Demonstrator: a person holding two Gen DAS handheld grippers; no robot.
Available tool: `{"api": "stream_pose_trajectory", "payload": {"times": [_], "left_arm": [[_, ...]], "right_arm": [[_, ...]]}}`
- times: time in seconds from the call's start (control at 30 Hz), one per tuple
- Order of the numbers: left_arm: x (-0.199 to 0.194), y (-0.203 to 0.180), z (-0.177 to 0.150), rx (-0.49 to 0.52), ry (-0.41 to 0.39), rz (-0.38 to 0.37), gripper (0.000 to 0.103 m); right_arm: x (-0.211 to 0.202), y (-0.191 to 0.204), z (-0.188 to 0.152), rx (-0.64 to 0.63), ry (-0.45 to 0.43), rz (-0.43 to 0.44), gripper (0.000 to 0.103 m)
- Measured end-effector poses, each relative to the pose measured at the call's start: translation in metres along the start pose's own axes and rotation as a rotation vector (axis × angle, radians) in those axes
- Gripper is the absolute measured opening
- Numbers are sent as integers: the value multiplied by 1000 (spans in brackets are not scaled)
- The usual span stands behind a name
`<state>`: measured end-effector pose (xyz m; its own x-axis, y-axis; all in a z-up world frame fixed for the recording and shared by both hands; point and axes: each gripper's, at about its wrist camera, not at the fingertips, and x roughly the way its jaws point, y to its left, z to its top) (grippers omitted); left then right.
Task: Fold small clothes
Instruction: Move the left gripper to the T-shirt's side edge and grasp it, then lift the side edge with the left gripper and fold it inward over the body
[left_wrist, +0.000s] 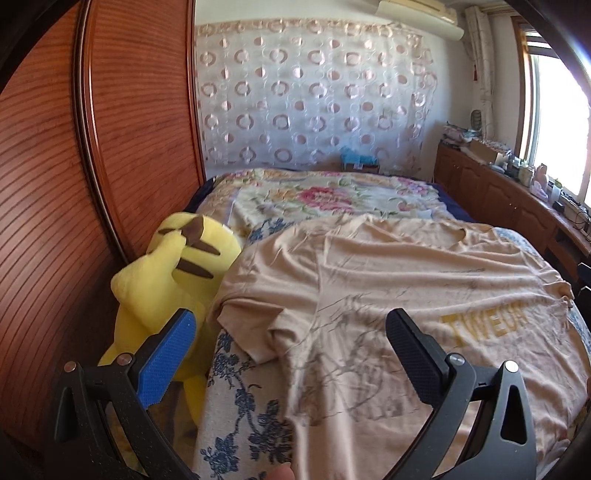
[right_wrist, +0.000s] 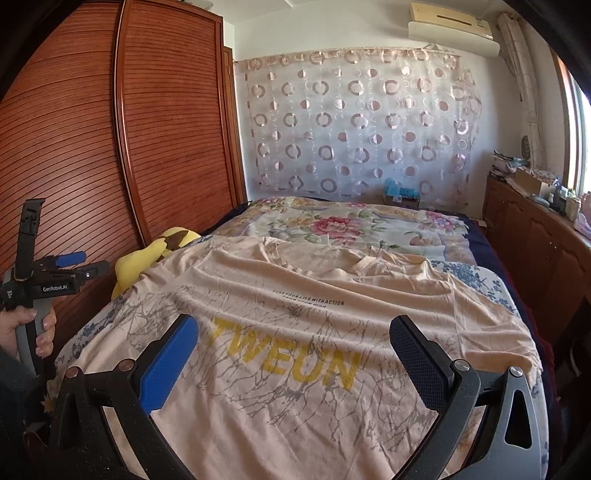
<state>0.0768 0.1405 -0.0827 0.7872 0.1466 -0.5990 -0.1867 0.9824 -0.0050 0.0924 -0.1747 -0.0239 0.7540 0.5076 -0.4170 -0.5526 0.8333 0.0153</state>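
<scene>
Left wrist view: peach T-shirt (left_wrist: 388, 280) lies flat on bed (left_wrist: 236, 398), collar at 12 o'clock, long axis away from person. Left gripper (left_wrist: 291, 328) spread wide, empty, sleeve just ahead at 12 o'clock, so nearer. Right gripper (right_wrist: 295, 332) also spread, empty, over print.

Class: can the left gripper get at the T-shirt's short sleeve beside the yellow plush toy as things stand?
Probably yes. The left gripper is open with the short sleeve lying flat just ahead between its fingers, and nothing covers it. The yellow plush toy sits close beside the sleeve, so it might get brushed.
</scene>
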Motion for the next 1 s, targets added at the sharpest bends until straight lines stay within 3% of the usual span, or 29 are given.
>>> {"api": "stream_pose_trajectory", "payload": {"times": [0.13,0.43,0.8,0.9,1.0], "left_arm": [[26,17,0,-23,70,-39,102],[83,51,14,-132,213,-124,80],[135,74,21,-215,368,-139,70],[143,74,24,-206,381,-122,60],[144,71,26,-168,386,-121,43]], "right_arm": [[20,-10,6,-5,50,24,103],[37,-19,22,-4,115,51,103],[44,-11,22,-12,135,58,103],[44,-10,20,-9,137,59,103],[41,-11,18,-7,140,59,103]]}}
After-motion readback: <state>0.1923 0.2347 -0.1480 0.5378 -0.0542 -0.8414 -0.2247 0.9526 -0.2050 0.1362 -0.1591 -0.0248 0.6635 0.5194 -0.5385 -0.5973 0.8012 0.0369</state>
